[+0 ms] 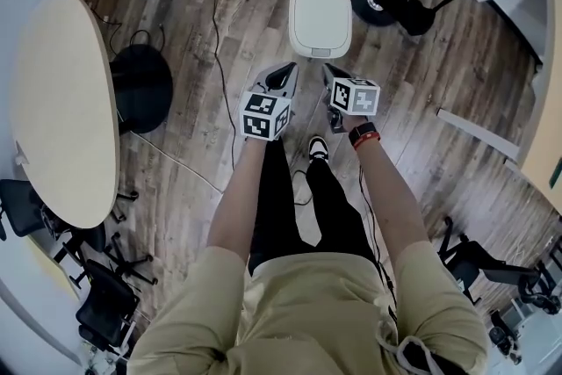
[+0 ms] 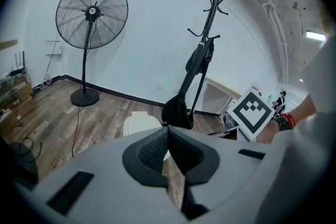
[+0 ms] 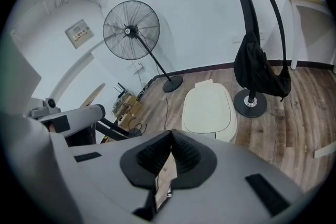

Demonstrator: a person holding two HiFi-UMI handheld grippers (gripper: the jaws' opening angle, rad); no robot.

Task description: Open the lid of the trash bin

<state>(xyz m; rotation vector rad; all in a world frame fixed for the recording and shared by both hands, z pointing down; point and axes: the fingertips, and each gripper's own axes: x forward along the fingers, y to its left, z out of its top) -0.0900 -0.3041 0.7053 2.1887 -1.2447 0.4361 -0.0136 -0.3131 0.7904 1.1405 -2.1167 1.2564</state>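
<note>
At twelve o'clock, ahead of both grippers, the white trash bin [image 1: 320, 18] stands with its lid [image 3: 207, 107] down (approach step, I judge). The left gripper [image 1: 283, 75] and right gripper [image 1: 334, 76] are pressed together, empty; next, reach the lid's edge.
</note>
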